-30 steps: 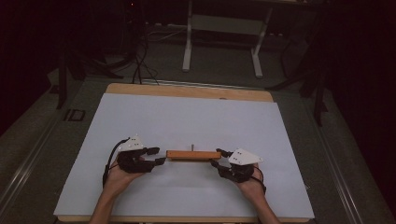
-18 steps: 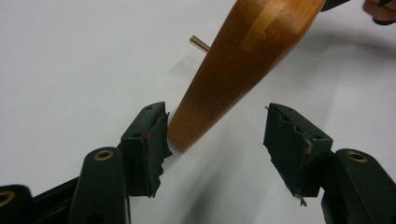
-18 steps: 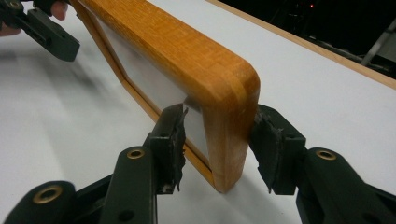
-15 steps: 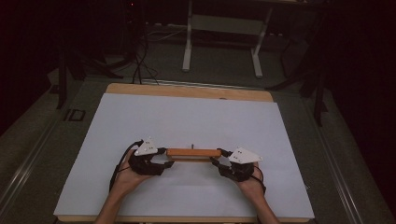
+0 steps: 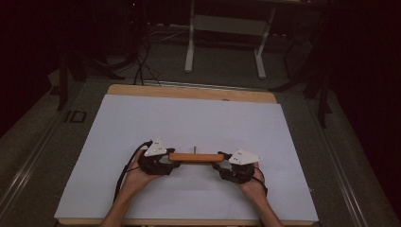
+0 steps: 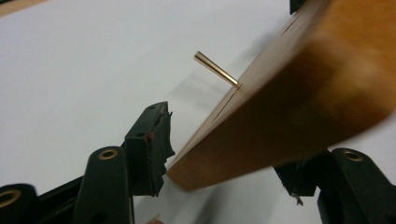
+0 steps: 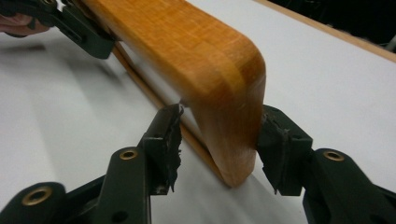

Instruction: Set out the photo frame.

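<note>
Two grippers (image 5: 166, 163) (image 5: 222, 170) at wooden block (image 5: 196, 157) ends

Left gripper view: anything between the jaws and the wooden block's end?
Nothing visible. The wooden block already sits between the left gripper jaws, with a gap showing at the left pad. The brass pin sticks out farther along, clear of the jaws. White table cover lies beneath.

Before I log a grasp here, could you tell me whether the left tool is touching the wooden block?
Apart. In the left gripper view, the left tool straddles the wooden block, with white table showing between its near finger and the block.
</note>
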Demonstrator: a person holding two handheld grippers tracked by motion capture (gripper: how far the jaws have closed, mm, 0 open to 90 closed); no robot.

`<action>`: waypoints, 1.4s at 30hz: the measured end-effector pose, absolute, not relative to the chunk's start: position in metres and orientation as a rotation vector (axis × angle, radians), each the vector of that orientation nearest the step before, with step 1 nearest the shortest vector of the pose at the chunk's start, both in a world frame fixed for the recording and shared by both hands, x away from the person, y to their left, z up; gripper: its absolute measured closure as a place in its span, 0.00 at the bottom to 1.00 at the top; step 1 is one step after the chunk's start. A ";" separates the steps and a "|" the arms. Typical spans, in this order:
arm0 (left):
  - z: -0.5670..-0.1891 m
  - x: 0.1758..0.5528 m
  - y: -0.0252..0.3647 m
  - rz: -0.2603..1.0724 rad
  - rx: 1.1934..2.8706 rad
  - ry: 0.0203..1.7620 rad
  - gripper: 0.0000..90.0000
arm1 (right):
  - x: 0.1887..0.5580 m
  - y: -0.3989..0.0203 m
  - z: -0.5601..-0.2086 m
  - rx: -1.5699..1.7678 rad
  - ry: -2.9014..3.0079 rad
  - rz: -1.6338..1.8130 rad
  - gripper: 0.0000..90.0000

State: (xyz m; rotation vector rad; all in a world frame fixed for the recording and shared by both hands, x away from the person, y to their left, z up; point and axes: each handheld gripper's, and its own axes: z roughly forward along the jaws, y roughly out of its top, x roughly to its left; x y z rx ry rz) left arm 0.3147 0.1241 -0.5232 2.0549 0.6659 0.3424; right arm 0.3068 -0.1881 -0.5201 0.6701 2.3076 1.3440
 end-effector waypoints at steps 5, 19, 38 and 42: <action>-0.525 0.315 0.119 0.363 2.083 0.652 0.53 | 0.309 -0.187 -0.522 0.659 2.319 1.342 0.56; -0.523 0.311 0.112 0.517 2.164 0.607 0.60 | 0.317 -0.186 -0.522 0.642 2.309 1.331 0.58; -0.519 0.318 0.131 0.244 2.024 0.670 0.61 | 0.318 -0.193 -0.511 0.751 2.347 1.472 0.63; -0.523 0.321 0.131 0.222 2.046 0.693 0.59 | 0.319 -0.192 -0.516 0.768 2.379 1.454 0.63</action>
